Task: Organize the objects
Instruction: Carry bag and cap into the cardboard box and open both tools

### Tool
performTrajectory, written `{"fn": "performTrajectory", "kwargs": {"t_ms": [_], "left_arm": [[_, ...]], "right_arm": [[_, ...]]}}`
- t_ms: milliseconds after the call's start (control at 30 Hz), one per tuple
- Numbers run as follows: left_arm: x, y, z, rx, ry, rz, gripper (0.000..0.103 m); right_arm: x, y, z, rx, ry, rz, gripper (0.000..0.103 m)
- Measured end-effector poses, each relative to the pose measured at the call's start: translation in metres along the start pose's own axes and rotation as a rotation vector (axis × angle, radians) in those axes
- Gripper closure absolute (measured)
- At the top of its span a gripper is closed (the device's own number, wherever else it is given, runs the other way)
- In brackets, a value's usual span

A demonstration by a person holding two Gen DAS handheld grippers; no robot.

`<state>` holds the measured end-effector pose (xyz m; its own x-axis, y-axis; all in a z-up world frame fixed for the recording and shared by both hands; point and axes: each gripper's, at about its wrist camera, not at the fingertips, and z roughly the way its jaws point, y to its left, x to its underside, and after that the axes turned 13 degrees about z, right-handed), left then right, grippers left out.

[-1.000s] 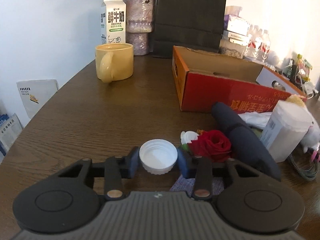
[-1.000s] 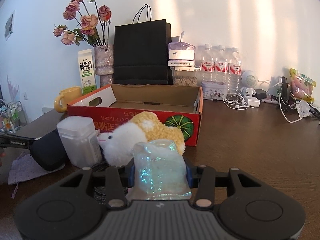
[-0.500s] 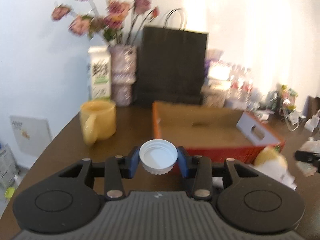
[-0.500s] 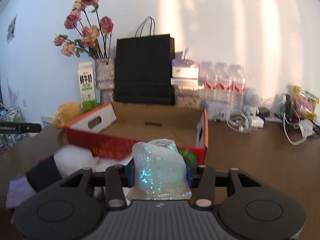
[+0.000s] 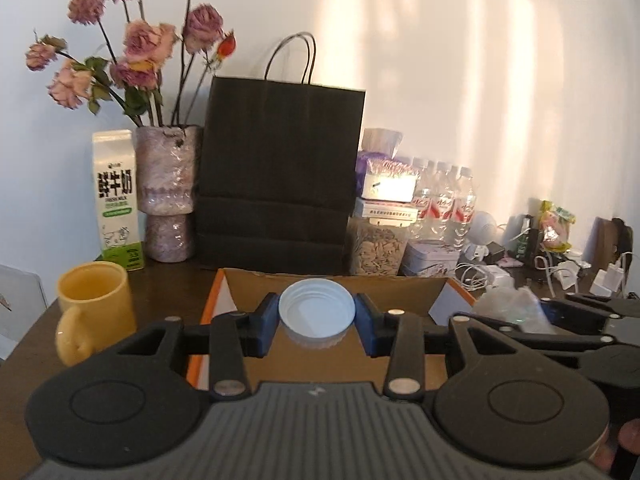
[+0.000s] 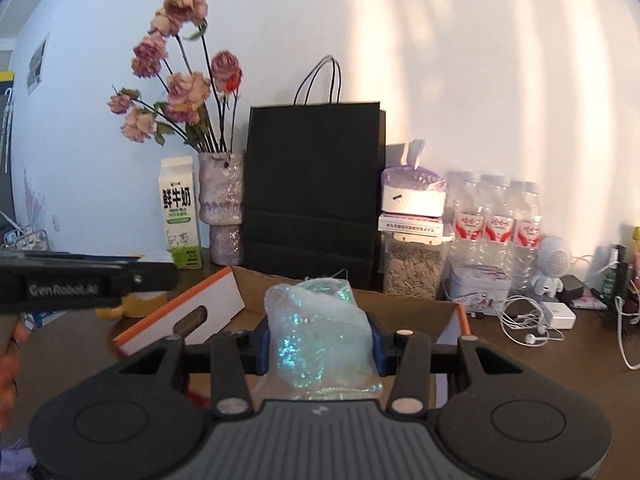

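1. Both loads have been lifted off the table and carried toward the box (image 5: 218, 300). The white lid (image 5: 317, 312) is now seen in front of the box's open interior, and the glittery bag (image 6: 320, 332) is seen against the box's near edge.
2. The lid is clamped across its rim by the left gripper (image 5: 317, 322), jaws narrowed on it. The bag is pinched by the right gripper (image 6: 320, 344), jaws closed on its crumpled film.
3. The carry looks nearly done, and release into the box is judged to be the step ahead. Whether either load is already over the box floor cannot be settled from these low views.
4. A second ago the lid was held low over the table beside a red rose and a dark roll, and the box was seen to the right. Those items are now out of the left view, and the mug (image 5: 94, 312) has dropped to the lower left.
5. In the right view a plush toy and a white jar were seen earlier before the box. Neither is seen now, and the left gripper's side is seen at the left edge.
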<state>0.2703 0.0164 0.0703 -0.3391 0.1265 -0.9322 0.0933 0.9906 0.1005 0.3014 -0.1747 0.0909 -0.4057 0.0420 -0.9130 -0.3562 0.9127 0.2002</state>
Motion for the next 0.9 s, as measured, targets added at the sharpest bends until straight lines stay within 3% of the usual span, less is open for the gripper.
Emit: {"fn": "performTrajectory", "kwargs": {"t_ms": [233,467,533,567,600,633,667,733,900], "left_arm": [[0.005,-0.005,0.048,-0.041,0.065,-0.008,0.062],[0.021,-0.006,0.072,-0.025,0.146,0.014,0.062],[0.021,-0.004,0.071,-0.029,0.143,0.001,0.061],[0.020,-0.003,0.070,-0.034,0.135,-0.009,0.054],[0.019,-0.002,0.068,-0.035,0.127,-0.018,0.045],[0.018,-0.001,0.066,-0.042,0.118,-0.028,0.020],[0.016,0.000,0.063,-0.061,0.103,-0.034,0.000],[0.014,-0.001,0.059,-0.113,0.077,-0.030,0.000],[0.012,-0.002,0.058,-0.105,0.085,-0.031,0.000]], "right_arm": [[0.001,-0.007,0.057,0.016,0.080,0.049,0.060],[0.016,-0.016,0.077,0.023,0.167,0.063,0.058],[0.018,-0.017,0.079,0.031,0.173,0.063,0.048],[0.019,-0.017,0.079,0.035,0.175,0.064,0.043],[0.019,-0.017,0.079,0.041,0.176,0.062,0.030],[0.019,-0.017,0.078,0.047,0.171,0.061,0.014],[0.018,-0.017,0.077,0.054,0.163,0.062,0.008],[0.016,-0.016,0.074,0.062,0.152,0.058,0.002],[0.015,-0.015,0.073,0.062,0.153,0.050,0.000]]}}
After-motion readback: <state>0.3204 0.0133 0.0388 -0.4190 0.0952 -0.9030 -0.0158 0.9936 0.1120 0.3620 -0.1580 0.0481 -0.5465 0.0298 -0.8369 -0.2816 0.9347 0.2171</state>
